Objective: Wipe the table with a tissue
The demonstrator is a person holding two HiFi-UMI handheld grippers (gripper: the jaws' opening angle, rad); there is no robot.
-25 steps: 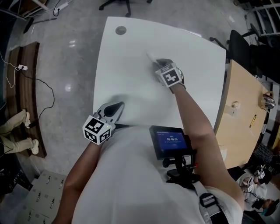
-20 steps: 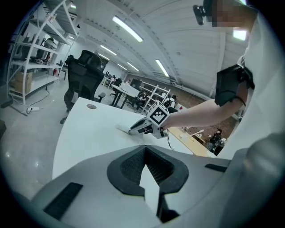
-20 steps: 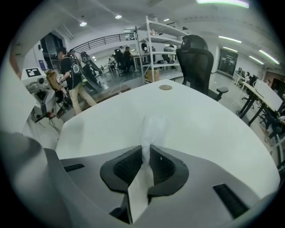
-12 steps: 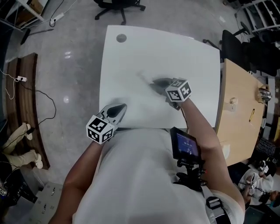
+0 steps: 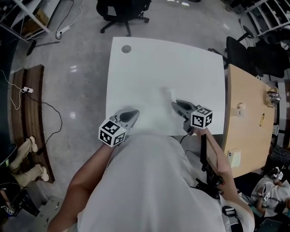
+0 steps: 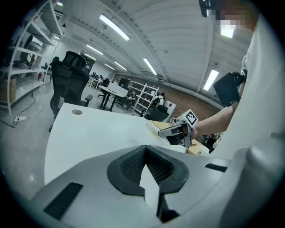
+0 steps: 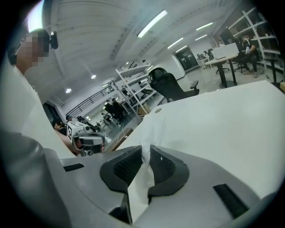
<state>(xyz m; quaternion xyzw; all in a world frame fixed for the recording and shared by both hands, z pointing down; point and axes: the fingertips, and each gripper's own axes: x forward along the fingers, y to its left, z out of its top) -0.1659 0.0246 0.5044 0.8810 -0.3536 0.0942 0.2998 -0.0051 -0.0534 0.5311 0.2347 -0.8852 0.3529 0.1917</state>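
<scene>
The white table (image 5: 149, 63) fills the middle of the head view. My right gripper (image 5: 175, 103) hovers over its near right part, shut on a crumpled white tissue (image 5: 168, 95) that sticks out past the tips. In the right gripper view the tissue (image 7: 147, 173) is pinched between the dark pads and hangs off the tabletop. My left gripper (image 5: 134, 113) rests near the table's front edge, its jaws together with nothing in them. In the left gripper view the left gripper (image 6: 145, 149) points across the table at the right gripper (image 6: 176, 130).
A grey round cap (image 5: 126, 49) sits at the table's far left corner. A wooden desk (image 5: 244, 113) stands right beside the table. A black office chair (image 5: 122, 9) is beyond the far edge, and a brown bench (image 5: 27, 113) lies on the floor at left.
My right gripper has drawn back from the table's middle toward the near right edge, rolling and rising with the tissue in it. The left gripper stays by the front edge.
</scene>
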